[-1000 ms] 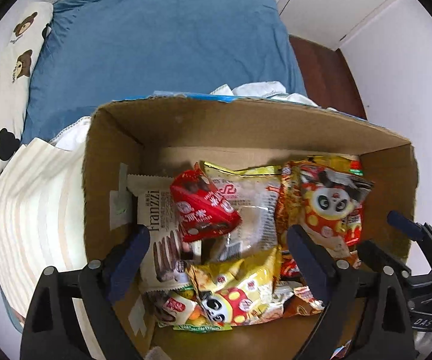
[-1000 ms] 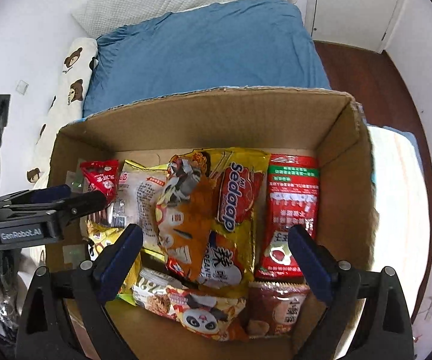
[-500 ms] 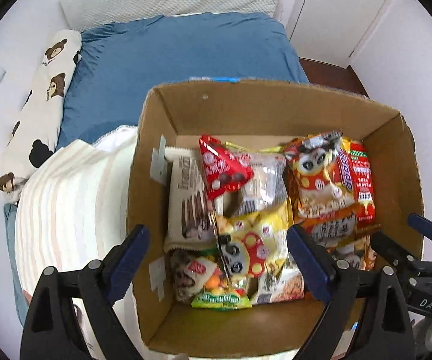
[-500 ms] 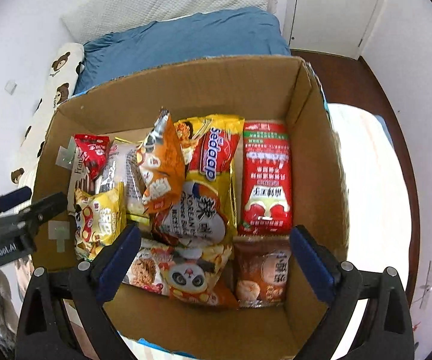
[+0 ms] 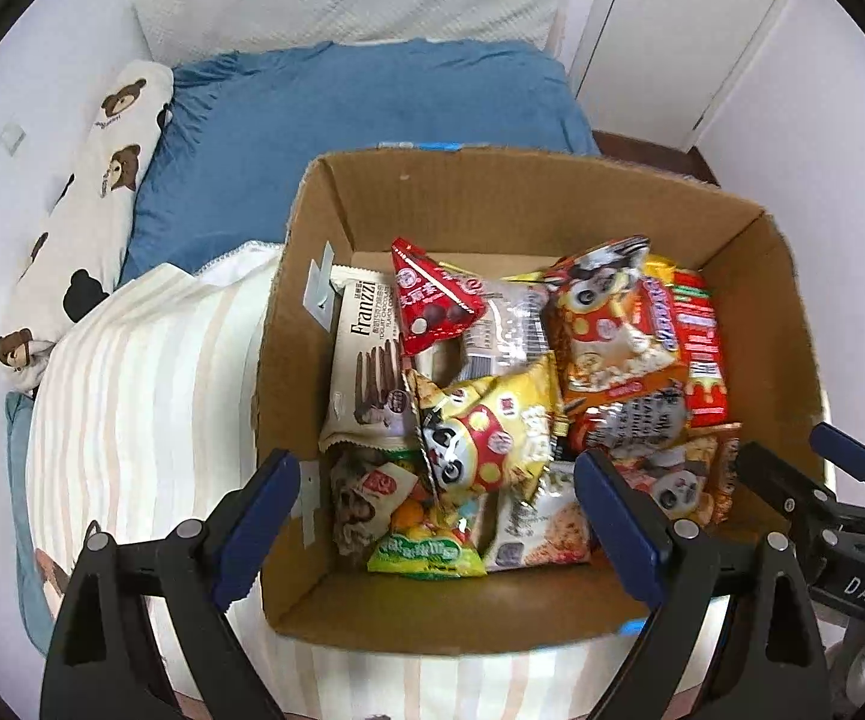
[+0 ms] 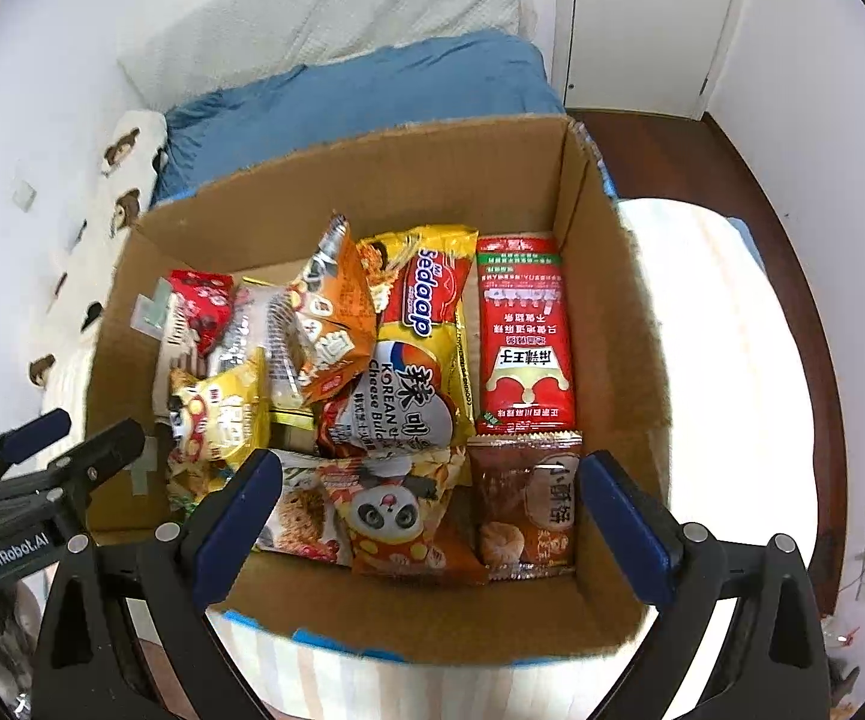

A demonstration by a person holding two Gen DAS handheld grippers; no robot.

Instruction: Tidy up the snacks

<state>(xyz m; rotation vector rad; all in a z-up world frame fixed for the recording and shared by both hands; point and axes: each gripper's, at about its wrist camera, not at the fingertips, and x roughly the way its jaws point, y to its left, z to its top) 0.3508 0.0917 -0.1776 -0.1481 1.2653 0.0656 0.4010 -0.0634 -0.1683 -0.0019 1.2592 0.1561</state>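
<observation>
Snacks (image 5: 492,420) overlapping, lower packets half-hidden

The cardboard box (image 5: 750,312) stands on the bed (image 5: 132,420) in front of the pillow (image 5: 342,102), with the snack packets (image 6: 408,360) piled inside it, and both grippers positioned above its near edge.

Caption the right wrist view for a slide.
Open right gripper above a cardboard box packed with snack packets, Sedaap noodles among them.
</observation>
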